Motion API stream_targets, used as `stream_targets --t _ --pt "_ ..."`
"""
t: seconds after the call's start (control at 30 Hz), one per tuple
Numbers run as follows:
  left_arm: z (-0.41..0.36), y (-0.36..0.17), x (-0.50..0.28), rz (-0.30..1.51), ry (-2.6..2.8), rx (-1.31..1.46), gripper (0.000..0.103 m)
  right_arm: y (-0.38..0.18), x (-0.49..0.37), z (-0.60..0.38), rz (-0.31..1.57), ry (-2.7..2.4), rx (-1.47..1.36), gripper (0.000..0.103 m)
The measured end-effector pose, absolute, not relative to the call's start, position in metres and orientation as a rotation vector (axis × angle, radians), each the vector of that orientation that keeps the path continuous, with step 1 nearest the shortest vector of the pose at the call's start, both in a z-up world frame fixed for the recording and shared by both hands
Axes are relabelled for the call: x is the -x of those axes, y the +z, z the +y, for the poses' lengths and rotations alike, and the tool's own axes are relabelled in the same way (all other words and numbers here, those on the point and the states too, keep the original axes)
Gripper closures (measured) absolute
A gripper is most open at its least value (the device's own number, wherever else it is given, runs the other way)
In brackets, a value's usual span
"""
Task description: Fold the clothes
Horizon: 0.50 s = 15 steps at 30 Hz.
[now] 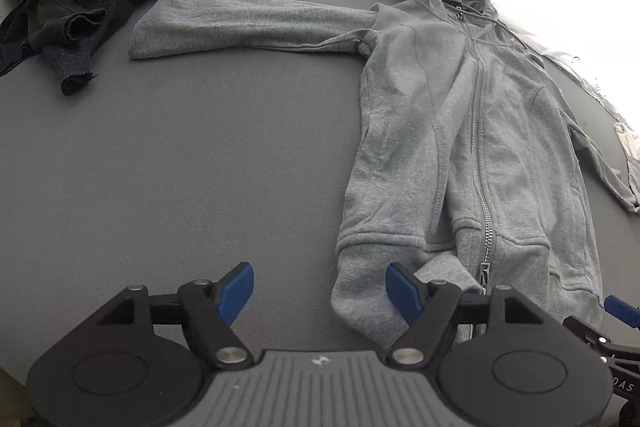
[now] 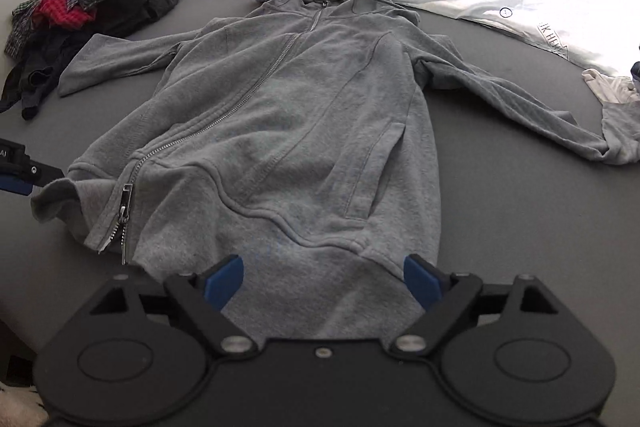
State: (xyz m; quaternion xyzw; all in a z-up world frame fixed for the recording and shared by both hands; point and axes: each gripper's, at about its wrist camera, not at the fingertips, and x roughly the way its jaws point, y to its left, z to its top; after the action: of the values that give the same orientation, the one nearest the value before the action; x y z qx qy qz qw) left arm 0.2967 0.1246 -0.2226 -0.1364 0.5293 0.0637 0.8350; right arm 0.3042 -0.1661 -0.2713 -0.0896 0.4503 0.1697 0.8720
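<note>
At the far left, a pile of unfolded clothes [image 2: 88,15] is lying heaped on the grey bench [image 1: 180,155] (checked, red and dark pieces, none of it in any basket or bin that I can see). Beside it the grey zip hoodie [image 2: 288,115] is lying face up, zipped, both sleeves stretched outward, hem nearest the claws. The left claw [image 1: 320,291] is hovering spread over the hem's left corner, pinching nothing; the right claw [image 2: 324,279] is standing spread over the hem's right part, also empty. Judging by this, the spreading-out step is finishing; next, a sleeve probably needs folding across the chest.
</note>
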Motion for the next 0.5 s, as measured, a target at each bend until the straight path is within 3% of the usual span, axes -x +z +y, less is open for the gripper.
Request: stream_targets --t 0.17,0.5 --pt "0.117 -0.222 -0.282 1.134 0.089 0.245 0.029 -0.275 -0.279 -0.136 0.900 0.453 0.314 0.008" --pt "0.099 -0.218 -0.280 1.124 -0.035 0.137 0.026 -0.291 -0.268 -0.091 0.731 0.338 0.650 0.008"
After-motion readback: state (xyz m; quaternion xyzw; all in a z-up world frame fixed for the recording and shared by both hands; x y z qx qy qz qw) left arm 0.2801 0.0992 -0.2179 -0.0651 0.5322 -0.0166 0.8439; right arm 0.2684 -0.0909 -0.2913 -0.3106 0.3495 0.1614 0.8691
